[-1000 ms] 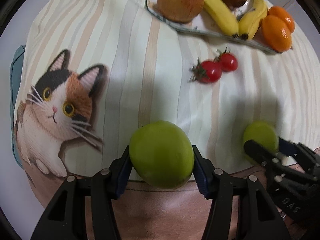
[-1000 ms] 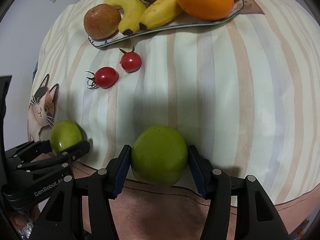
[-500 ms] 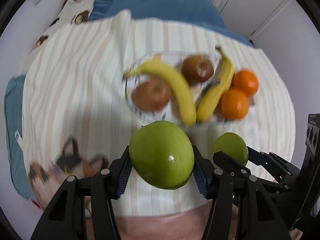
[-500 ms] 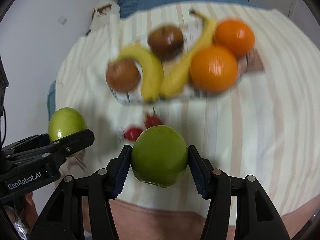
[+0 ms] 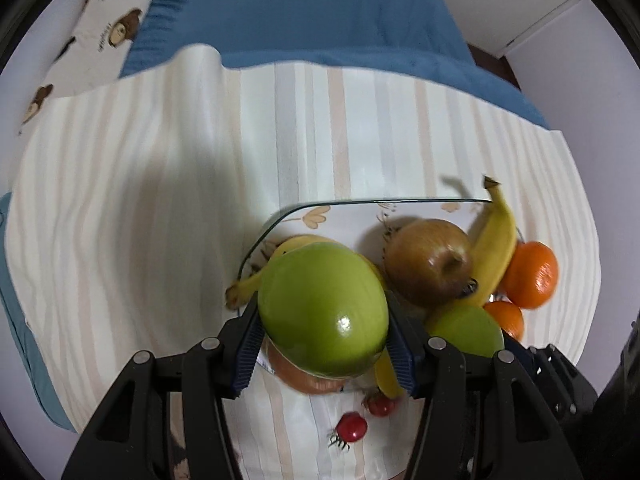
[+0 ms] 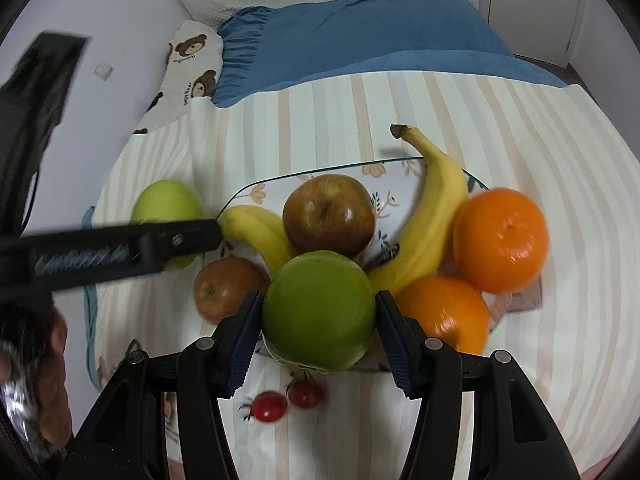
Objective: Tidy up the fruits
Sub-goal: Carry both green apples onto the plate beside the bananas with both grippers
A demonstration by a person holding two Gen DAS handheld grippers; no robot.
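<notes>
My left gripper [image 5: 324, 344] is shut on a green apple [image 5: 324, 312] and hangs over the near left part of the flowered plate [image 5: 280, 216]. My right gripper [image 6: 318, 328] is shut on a second green apple [image 6: 320, 312] above the plate's near rim. On the plate [image 6: 256, 184] lie two brown apples [image 6: 328, 216] [image 6: 230, 286], two bananas [image 6: 432, 216] [image 6: 260, 232] and two oranges [image 6: 500, 240] [image 6: 444, 312]. Two cherry tomatoes [image 6: 270, 406] [image 6: 305, 394] lie on the cloth in front of the plate. The left gripper's apple [image 6: 168, 200] shows in the right wrist view behind one of its fingers [image 6: 120, 252].
The plate rests on a striped cloth [image 5: 140, 220] spread over a bed. A blue blanket [image 5: 300, 20] and a bear-print pillow [image 6: 192, 64] lie beyond it. The plate's far left part [image 5: 340, 220] is bare. A white wall [image 6: 100, 8] runs along the left.
Both grippers have carried their green apples up and forward, from the near part of the cloth to above the plate. The tomatoes now lie below the grippers, and the cat print has left view.
</notes>
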